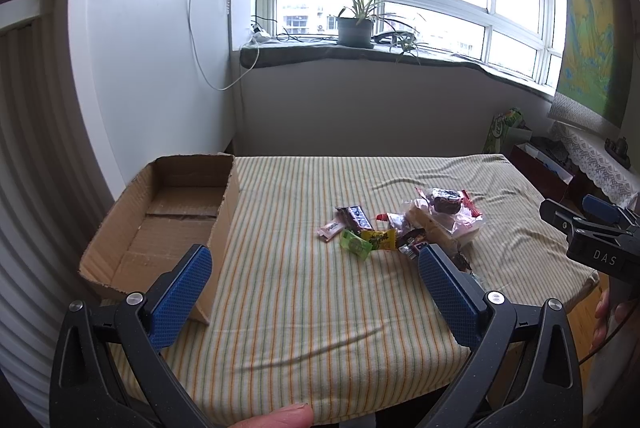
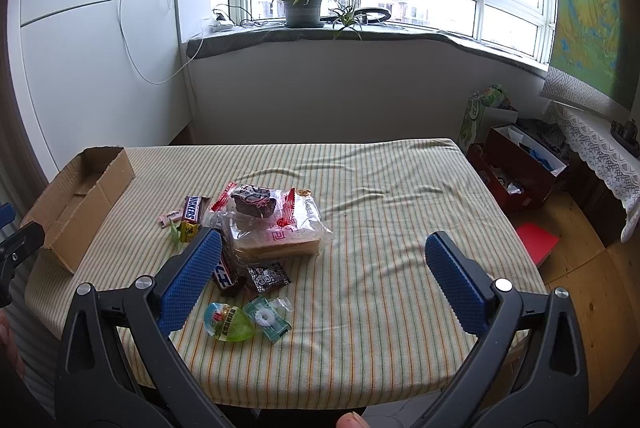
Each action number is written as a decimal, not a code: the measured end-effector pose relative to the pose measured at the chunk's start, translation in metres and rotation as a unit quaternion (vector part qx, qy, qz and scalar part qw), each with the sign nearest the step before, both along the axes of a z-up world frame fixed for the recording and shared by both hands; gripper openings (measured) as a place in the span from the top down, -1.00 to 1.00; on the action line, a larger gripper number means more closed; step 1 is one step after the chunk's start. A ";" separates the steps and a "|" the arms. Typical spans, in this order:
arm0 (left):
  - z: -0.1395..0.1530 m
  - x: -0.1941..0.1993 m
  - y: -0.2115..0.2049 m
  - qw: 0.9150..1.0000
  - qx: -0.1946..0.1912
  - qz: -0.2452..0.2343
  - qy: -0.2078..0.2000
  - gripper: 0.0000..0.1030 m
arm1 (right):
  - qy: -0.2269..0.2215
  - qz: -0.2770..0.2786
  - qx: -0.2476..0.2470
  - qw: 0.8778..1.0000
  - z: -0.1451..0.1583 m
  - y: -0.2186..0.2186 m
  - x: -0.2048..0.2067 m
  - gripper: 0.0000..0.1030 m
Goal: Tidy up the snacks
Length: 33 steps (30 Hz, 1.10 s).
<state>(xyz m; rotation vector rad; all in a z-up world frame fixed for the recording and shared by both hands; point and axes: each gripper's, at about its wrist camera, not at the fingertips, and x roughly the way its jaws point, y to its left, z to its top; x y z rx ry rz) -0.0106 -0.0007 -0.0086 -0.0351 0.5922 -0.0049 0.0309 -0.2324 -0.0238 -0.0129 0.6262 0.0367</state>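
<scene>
A heap of wrapped snacks lies on the striped tablecloth [image 2: 380, 228]: a clear bag of bread [image 2: 280, 232] with a brown cake [image 2: 256, 202] on top, a Snickers bar [image 2: 192, 209], a black packet [image 2: 267, 275], a green jelly cup [image 2: 228, 322] and a mint packet [image 2: 267, 318]. The left wrist view shows the same heap [image 1: 404, 228]. An empty cardboard box [image 1: 168, 224] stands at the table's left. My left gripper [image 1: 314, 278] hangs open above the near table, between box and snacks. My right gripper [image 2: 322, 270] is open, its left finger over the heap.
The window sill behind carries a potted plant [image 1: 354, 24] and cables. On the floor to the right stand a dark red box [image 2: 516, 168], paper bags and a red item [image 2: 536, 242]. A lace-covered cabinet [image 2: 600, 156] lines the right wall.
</scene>
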 end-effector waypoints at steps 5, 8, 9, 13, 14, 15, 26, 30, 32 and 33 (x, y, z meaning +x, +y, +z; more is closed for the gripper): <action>-0.006 0.002 0.000 1.000 -0.002 -0.001 0.008 -0.99 | 0.017 0.002 -0.006 1.000 -0.017 -0.003 -0.003 -1.00; -0.026 0.006 0.000 1.000 -0.005 -0.004 0.023 -0.99 | 0.059 -0.004 -0.009 0.998 -0.053 -0.009 -0.005 -1.00; -0.037 0.007 -0.001 0.999 -0.006 -0.006 0.033 -0.99 | 0.074 -0.007 -0.012 0.997 -0.067 -0.013 -0.007 -1.00; -0.090 0.008 -0.005 0.996 0.003 -0.012 0.087 -0.99 | 0.107 -0.015 -0.005 0.994 -0.110 -0.026 -0.026 -1.00; -0.102 0.007 -0.006 0.995 0.007 -0.012 0.099 -0.99 | 0.112 -0.015 -0.005 0.994 -0.118 -0.029 -0.029 -1.00; -0.112 0.004 -0.006 0.994 0.010 -0.012 0.107 -0.99 | 0.115 -0.015 -0.003 0.993 -0.124 -0.030 -0.032 -1.00; -0.138 -0.001 -0.004 0.995 -0.001 -0.027 0.101 -1.00 | 0.094 0.020 -0.009 0.995 -0.138 -0.018 -0.024 -1.00; -0.144 -0.005 0.000 0.997 -0.009 -0.042 0.069 -1.00 | 0.060 0.047 -0.015 0.997 -0.142 -0.018 -0.029 -1.00; -0.146 -0.006 0.001 0.997 -0.010 -0.046 0.054 -1.00 | 0.052 0.058 -0.011 0.997 -0.143 -0.020 -0.031 -1.00; -0.146 -0.006 0.001 0.998 -0.011 -0.046 0.049 -1.00 | 0.053 0.059 -0.012 0.997 -0.143 -0.019 -0.030 -1.00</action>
